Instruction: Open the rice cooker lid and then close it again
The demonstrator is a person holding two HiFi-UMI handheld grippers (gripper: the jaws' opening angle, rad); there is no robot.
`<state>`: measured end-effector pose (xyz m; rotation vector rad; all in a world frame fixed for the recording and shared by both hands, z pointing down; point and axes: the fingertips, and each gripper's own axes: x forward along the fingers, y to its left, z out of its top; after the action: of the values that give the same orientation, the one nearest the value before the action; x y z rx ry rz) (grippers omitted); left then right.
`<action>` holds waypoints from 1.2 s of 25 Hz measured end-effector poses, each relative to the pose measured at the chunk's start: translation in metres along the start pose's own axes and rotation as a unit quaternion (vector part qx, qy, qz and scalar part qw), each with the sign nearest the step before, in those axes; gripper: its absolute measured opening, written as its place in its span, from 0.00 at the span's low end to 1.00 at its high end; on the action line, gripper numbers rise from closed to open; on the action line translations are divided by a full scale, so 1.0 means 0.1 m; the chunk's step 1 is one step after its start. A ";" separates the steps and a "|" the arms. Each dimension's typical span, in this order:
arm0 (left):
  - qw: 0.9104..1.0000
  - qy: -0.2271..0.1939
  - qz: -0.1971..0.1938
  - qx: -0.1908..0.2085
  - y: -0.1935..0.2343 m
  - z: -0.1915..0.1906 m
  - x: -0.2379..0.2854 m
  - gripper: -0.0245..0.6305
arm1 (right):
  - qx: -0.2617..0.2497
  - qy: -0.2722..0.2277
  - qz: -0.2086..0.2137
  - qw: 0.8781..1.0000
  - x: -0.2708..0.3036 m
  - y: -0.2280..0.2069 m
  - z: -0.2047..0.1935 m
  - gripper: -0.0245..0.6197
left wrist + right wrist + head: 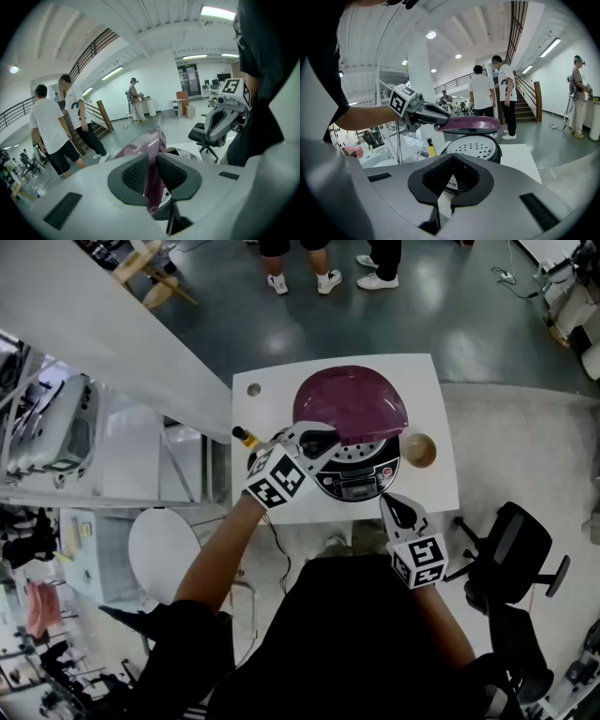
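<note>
Left gripper (322,440) tight on raised maroon lid (352,404); right gripper (396,506) jaws together

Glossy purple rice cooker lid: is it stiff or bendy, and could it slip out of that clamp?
The glossy domed purple lid is probably stiff: it shows no bend though the left gripper pinches only its rim. Its shine suggests a slippery surface, yet the ribbed pads seem to hold it.

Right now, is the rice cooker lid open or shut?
Open: the lid is raised above the cooker, perforated inner plate exposed, left hand-held gripper clamped on its edge.
</note>
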<state>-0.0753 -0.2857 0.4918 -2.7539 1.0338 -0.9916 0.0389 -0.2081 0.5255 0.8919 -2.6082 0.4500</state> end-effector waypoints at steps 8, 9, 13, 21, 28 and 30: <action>1.000 0.008 -0.018 0.002 -0.12 -0.09 0.06 0.13 | 0.013 0.001 0.001 1.000 0.07 -0.02 0.03 0.04; 1.000 0.008 -0.019 0.000 -0.13 -0.11 0.07 0.13 | 0.014 0.001 0.001 1.000 0.08 -0.03 0.03 0.04; 1.000 0.011 -0.028 -0.002 -0.20 -0.17 0.09 0.13 | 0.015 0.005 0.003 1.000 0.12 0.00 0.02 0.04; 0.999 0.012 -0.036 -0.006 -0.31 -0.22 0.16 0.13 | 0.008 0.023 0.000 1.000 0.13 -0.03 -0.03 0.04; 0.999 0.020 -0.046 -0.001 -0.37 -0.31 0.18 0.13 | 0.006 0.029 -0.005 1.000 0.16 -0.03 0.00 0.04; 0.999 0.024 -0.048 0.002 -0.39 -0.34 0.19 0.13 | 0.005 0.030 -0.003 1.000 0.17 -0.01 0.00 0.04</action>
<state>-0.0618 -0.2605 0.5387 -2.8142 0.9120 -1.0745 0.0273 -0.2175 0.5331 0.8753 -2.5508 0.4815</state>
